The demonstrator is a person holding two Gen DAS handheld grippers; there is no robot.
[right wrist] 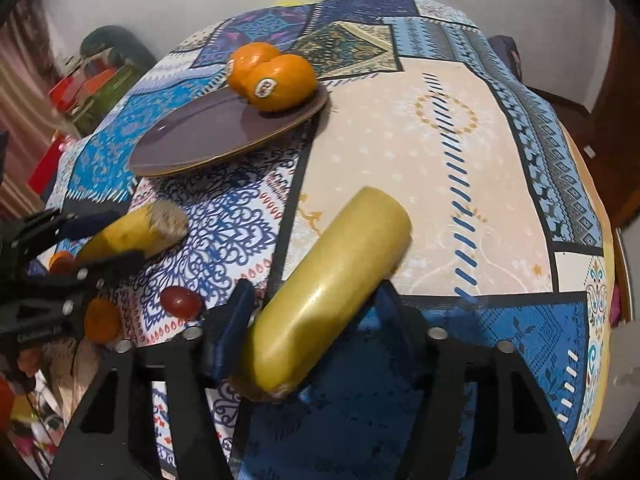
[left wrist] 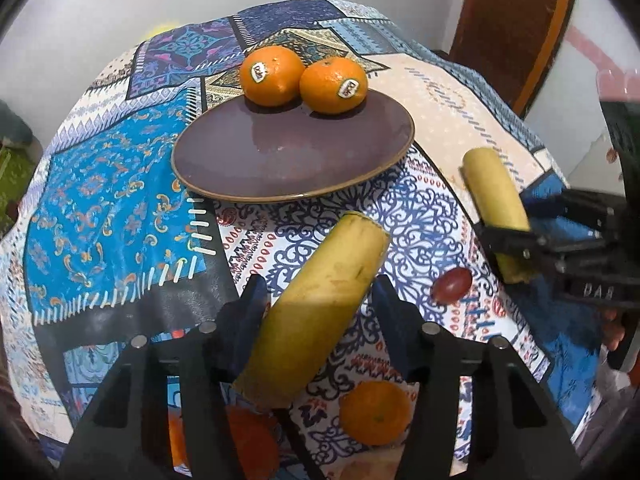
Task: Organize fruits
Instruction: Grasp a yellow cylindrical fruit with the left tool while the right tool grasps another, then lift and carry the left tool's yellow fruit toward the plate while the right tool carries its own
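My left gripper (left wrist: 320,292) is shut on a banana piece (left wrist: 320,300) and holds it above the patterned tablecloth, short of the purple plate (left wrist: 288,164). Two oranges (left wrist: 272,76) (left wrist: 334,86) with stickers sit at the plate's far edge. My right gripper (right wrist: 316,300) is shut on another banana piece (right wrist: 328,292); it also shows in the left wrist view (left wrist: 500,204). The left gripper with its banana piece (right wrist: 132,236) shows at the left of the right wrist view. The plate (right wrist: 192,140) and oranges (right wrist: 280,84) lie ahead-left there.
A red grape (left wrist: 452,284) (right wrist: 180,302) lies on the cloth between the grippers. Loose oranges (left wrist: 376,412) (right wrist: 102,320) lie near the table's front edge. A wooden door (left wrist: 516,20) stands at the back right. Clutter (right wrist: 92,84) lies on the floor left of the table.
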